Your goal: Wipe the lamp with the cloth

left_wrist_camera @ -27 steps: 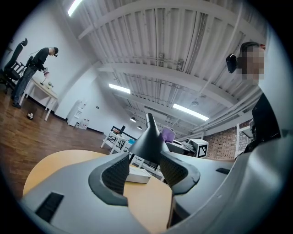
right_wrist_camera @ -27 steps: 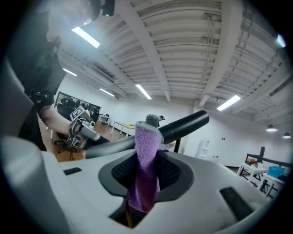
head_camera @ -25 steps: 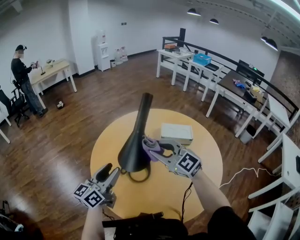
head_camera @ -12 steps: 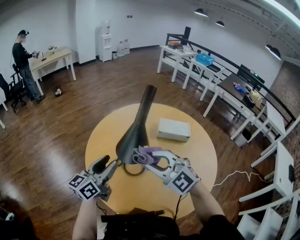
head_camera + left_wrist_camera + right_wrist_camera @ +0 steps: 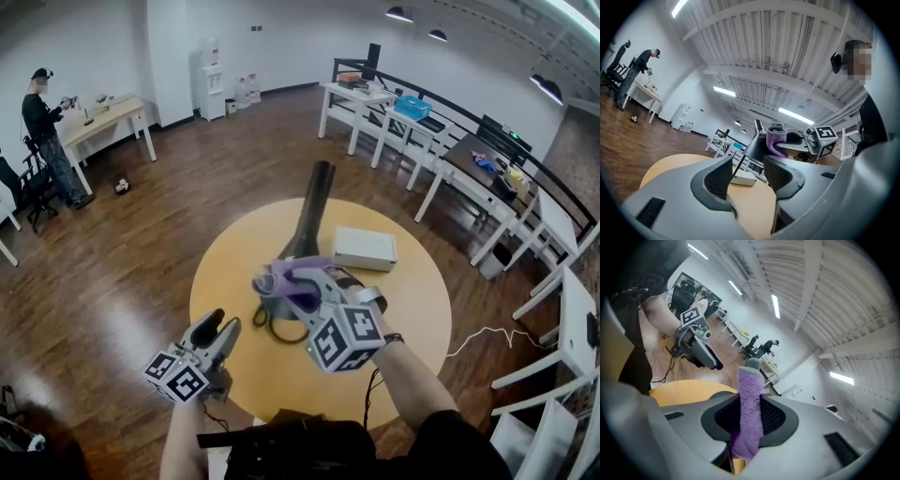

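Your right gripper (image 5: 274, 279) pinches a fuzzy purple cloth (image 5: 750, 404) at the matte black, funnel-shaped lamp (image 5: 314, 211). Your left gripper (image 5: 220, 328) stands with its jaws apart.

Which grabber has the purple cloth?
The right gripper: its jaws pinch the purple cloth. The left gripper has its jaws apart, with nothing between them.

The cloth (image 5: 751, 394) is a purple, fuzzy pile fabric. The right hand-held gripper (image 5: 751, 423) has a smooth, matt grey shell that looks like plastic, and dark, finely ribbed pads (image 5: 777, 419) that look rubbery. The lamp (image 5: 314, 208) has a matt black finish, the round desk (image 5: 225, 281) a smooth, pale wood-look top, and the floor (image 5: 141, 225) is dark, glossy wooden planking.
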`<state>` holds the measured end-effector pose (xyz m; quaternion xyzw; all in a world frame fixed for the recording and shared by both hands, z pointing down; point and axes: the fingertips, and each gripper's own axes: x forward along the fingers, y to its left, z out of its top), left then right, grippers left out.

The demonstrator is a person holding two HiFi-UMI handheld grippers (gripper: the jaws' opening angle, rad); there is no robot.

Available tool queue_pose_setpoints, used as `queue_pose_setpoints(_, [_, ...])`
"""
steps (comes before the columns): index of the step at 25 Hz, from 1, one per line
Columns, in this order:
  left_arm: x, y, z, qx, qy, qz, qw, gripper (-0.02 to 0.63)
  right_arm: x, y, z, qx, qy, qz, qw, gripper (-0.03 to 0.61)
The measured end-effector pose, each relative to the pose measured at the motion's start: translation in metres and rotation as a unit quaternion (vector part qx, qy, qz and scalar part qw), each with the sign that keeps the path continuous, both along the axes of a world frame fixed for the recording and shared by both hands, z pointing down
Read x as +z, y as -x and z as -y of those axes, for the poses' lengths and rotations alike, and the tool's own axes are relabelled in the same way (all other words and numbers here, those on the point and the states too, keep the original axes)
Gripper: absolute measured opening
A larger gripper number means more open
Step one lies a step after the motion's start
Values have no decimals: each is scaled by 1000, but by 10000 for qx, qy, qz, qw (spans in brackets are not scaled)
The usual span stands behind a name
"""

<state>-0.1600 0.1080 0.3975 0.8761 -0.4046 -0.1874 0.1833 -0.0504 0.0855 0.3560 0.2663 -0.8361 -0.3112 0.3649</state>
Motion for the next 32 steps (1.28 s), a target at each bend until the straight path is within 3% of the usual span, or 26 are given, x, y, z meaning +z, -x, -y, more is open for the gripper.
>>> queue_pose_setpoints(2, [1, 8, 0, 20, 29, 2, 10000, 199, 13, 12, -13, -171, -10, -282, 9995, 98])
queue_pose_setpoints(4, [1, 14, 1, 66, 44, -14, 10000, 199, 20, 19, -23, -220, 64, -236, 9995, 98])
queue_pose_setpoints(10, [1, 7, 4, 445, -4, 63, 9990, 199, 30, 5, -50, 110, 706, 1087, 9915, 98])
queue_pose_setpoints(18, [-12, -28, 11, 877, -297, 24, 9957, 201, 46, -30, -59, 171, 663, 2085, 9756, 98])
queue_pose_setpoints(21, [-23, -31, 9, 919, -422, -38, 9949, 201, 67, -41, -68, 353, 1012, 2545, 9611, 98])
queue_pose_setpoints(24, [-24, -26, 6, 911, -423, -90, 9949, 199, 110, -46, -65, 1026, 1961, 3163, 9225, 98])
queue_pose_setpoints(26, [-17, -21, 3, 878, -363, -56, 9955, 199, 127, -58, -46, 1581, 2281, 3691, 8870, 97])
queue_pose_setpoints(29, [-6, -11, -1, 810, -264, -5, 9964, 199, 118, -83, -13, 2124, 2630, 4958, 8000, 97])
queue_pose_setpoints(30, [-4, -7, -3, 802, -227, 17, 9965, 201, 114, -86, -6, 2152, 2734, 5228, 7783, 95])
queue_pose_setpoints(31, [-1, -4, -4, 798, -189, 48, 9966, 199, 112, -85, -1, 2126, 2785, 5376, 7670, 95])
queue_pose_setpoints(32, [1, -1, -6, 795, -150, 84, 9967, 199, 111, -83, 2, 2058, 2793, 5454, 7630, 95])
